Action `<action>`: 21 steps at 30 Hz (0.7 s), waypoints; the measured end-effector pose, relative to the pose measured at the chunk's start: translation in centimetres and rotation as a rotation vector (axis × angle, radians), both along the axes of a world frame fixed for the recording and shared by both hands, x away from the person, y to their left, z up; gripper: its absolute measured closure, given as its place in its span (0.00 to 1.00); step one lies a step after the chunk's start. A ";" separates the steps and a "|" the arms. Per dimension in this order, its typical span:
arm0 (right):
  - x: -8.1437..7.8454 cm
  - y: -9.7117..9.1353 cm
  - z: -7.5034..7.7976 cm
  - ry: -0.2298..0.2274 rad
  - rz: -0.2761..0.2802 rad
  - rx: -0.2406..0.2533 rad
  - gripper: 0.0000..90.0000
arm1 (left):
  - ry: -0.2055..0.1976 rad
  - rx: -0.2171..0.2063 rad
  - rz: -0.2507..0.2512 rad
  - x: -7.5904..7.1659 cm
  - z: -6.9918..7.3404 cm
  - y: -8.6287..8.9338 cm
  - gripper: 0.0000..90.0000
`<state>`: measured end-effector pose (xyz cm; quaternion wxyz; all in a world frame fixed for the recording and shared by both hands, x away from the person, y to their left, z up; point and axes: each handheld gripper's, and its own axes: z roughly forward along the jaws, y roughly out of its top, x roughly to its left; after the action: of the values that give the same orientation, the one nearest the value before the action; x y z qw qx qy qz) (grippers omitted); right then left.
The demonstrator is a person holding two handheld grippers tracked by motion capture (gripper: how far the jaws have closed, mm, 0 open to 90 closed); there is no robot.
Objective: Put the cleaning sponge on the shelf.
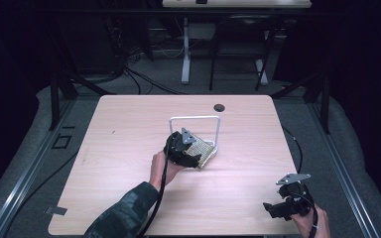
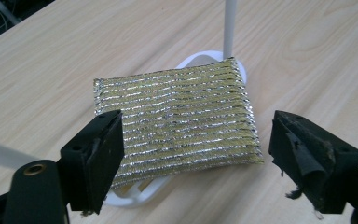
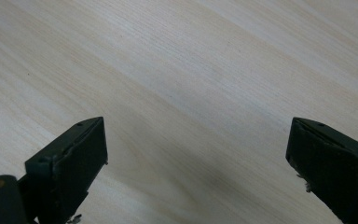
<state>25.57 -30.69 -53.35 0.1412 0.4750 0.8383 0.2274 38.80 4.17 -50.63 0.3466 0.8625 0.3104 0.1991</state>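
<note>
We hold the left gripper (image 2: 193, 154), jaws apart, before the scouring pad (image 2: 177, 119) mid-table; closing on it looks next.

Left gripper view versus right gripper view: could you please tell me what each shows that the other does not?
The left gripper view alone shows a gold-and-silver scouring pad lying on the base of a white wire rack, with one white upright rising behind it, seen between the open left gripper jaws. The right gripper view alone shows bare wood between the open right gripper jaws, nothing held. Both share the light wooden table and a pair of black, widely parted jaws.
</note>
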 end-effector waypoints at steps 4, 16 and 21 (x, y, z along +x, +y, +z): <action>0.0 0.0 0.0 -0.007 -0.003 0.006 0.05 | -0.009 -0.004 -0.017 -1.3 1.0 0.9 0.16; -0.1 0.5 0.2 -0.016 0.007 -0.018 0.05 | 0.022 0.021 -0.022 -4.3 2.4 3.9 0.06; -0.1 0.6 0.1 -0.009 0.006 -0.018 0.05 | 0.031 0.040 -0.015 -5.3 2.3 5.0 0.04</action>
<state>25.47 -30.13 -53.26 0.1486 0.4702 0.8411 0.2222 33.47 9.15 -48.37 0.3257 0.8746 0.3052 0.1892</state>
